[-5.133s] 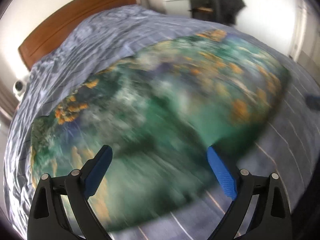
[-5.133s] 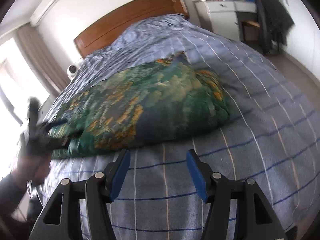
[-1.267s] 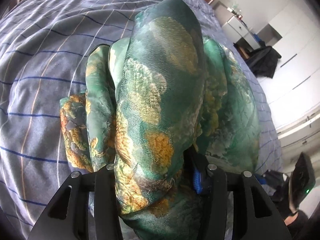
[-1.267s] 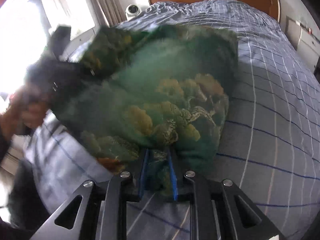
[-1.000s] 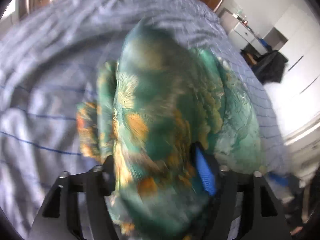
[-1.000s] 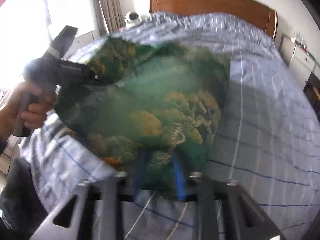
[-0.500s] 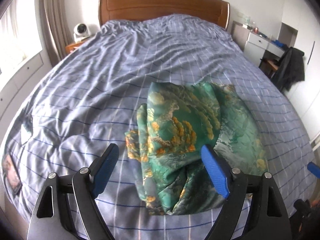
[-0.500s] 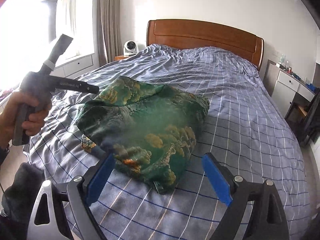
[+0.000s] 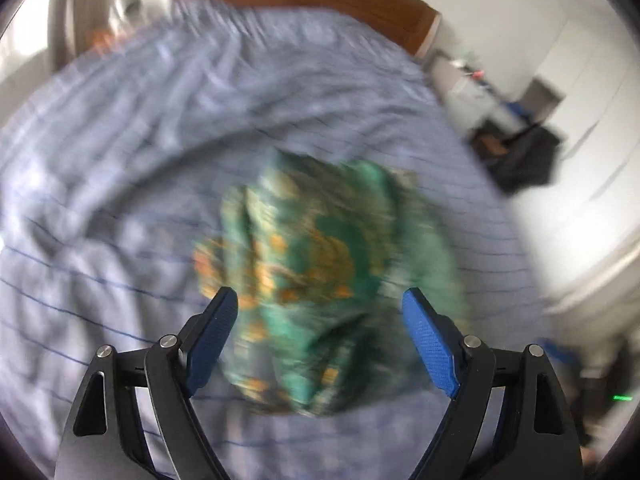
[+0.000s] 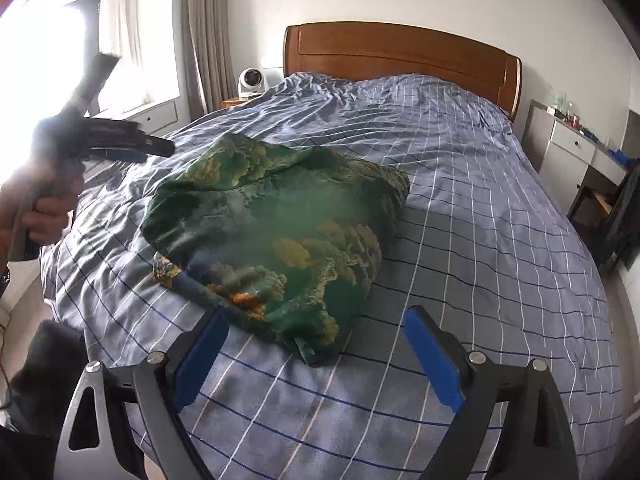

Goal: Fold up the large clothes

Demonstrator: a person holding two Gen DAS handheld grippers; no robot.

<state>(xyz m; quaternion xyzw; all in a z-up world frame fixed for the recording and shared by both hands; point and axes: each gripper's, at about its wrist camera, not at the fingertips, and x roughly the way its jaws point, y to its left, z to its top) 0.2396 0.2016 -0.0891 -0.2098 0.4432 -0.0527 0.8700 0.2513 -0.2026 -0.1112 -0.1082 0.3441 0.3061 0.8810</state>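
The green and gold garment (image 10: 280, 236) lay bunched in a loose heap on the bed (image 10: 480, 208), toward its foot, on the blue checked cover. The right wrist view was sharp: it showed the wooden headboard (image 10: 400, 60), a small white fan (image 10: 252, 80) beside the bed, curtains at the window, and the left tongs (image 10: 136, 150) held out over the bed's near left corner by a hand (image 10: 44, 212), apart from the garment. The left wrist view was blurred and gave little beyond the garment as a green smear on the cover; it alone showed a dark cloth hanging at the right by white furniture. The left tongs stood wide apart with nothing between the pads. The right tongs (image 10: 316, 334) also stood wide apart, clear of the cloth, whose nearest fold lay just beyond them.
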